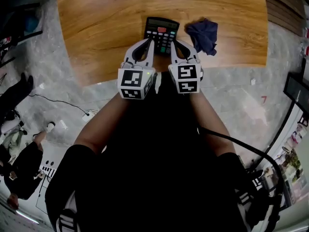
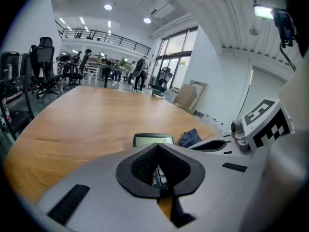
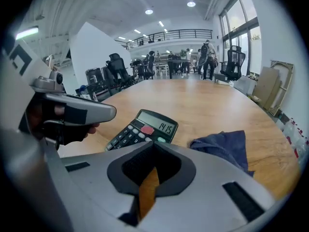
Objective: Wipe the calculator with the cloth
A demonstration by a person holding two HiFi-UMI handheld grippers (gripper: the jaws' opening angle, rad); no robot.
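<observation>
A black calculator point(image 1: 161, 33) lies on the wooden table point(image 1: 96, 23), its display lit. Just to its right sits a crumpled dark blue cloth point(image 1: 203, 35). Both grippers hover side by side over the table's near edge. My left gripper point(image 1: 150, 42) is shut and empty, its tip over the calculator's near left corner. My right gripper point(image 1: 174, 43) is also shut and empty, at the calculator's near right corner, left of the cloth. In the left gripper view the calculator point(image 2: 153, 140) and cloth point(image 2: 189, 137) lie beyond the shut jaws. The right gripper view shows the calculator point(image 3: 145, 128) ahead-left and the cloth point(image 3: 224, 146) ahead-right.
The table's near edge point(image 1: 145, 79) runs just under the gripper bodies, with grey floor and cables point(image 1: 63, 103) below it. Office chairs point(image 2: 43, 62) and people stand far beyond the table. Bare wood stretches left of the calculator.
</observation>
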